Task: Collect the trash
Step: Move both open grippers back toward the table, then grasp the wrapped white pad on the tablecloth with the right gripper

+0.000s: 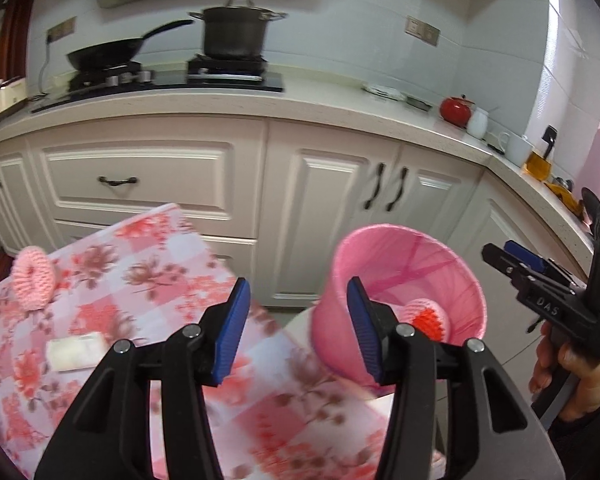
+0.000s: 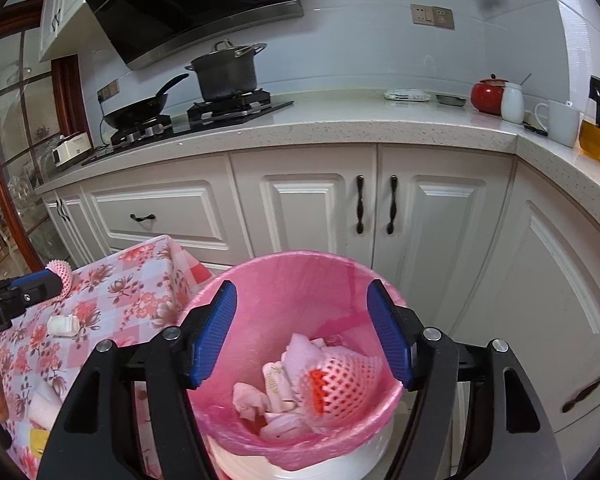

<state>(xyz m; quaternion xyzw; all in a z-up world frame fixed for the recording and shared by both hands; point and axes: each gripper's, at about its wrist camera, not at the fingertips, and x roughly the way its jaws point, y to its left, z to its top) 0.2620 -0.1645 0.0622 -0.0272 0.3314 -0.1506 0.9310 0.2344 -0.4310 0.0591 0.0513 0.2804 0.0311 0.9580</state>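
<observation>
Trash bin [image 2: 300, 360]: white tub lined with a pink bag, holding crumpled pale wrappers and a pink foam fruit net [image 2: 340, 384] with something red inside. It stands on the floor just beside the table corner. Right gripper [image 2: 302, 336] hangs above the bin mouth, jaws apart, nothing between them. Left gripper [image 1: 296, 328] hangs over the table edge, jaws also apart and empty. On the floral tablecloth [image 1: 140, 264]: a second pink foam net [image 1: 32, 280] near the far left edge, and a white wrapper [image 1: 76, 350] mid-table, both well apart from the left gripper. Cabinets [image 2: 380, 220] close behind the bin; open floor between.
</observation>
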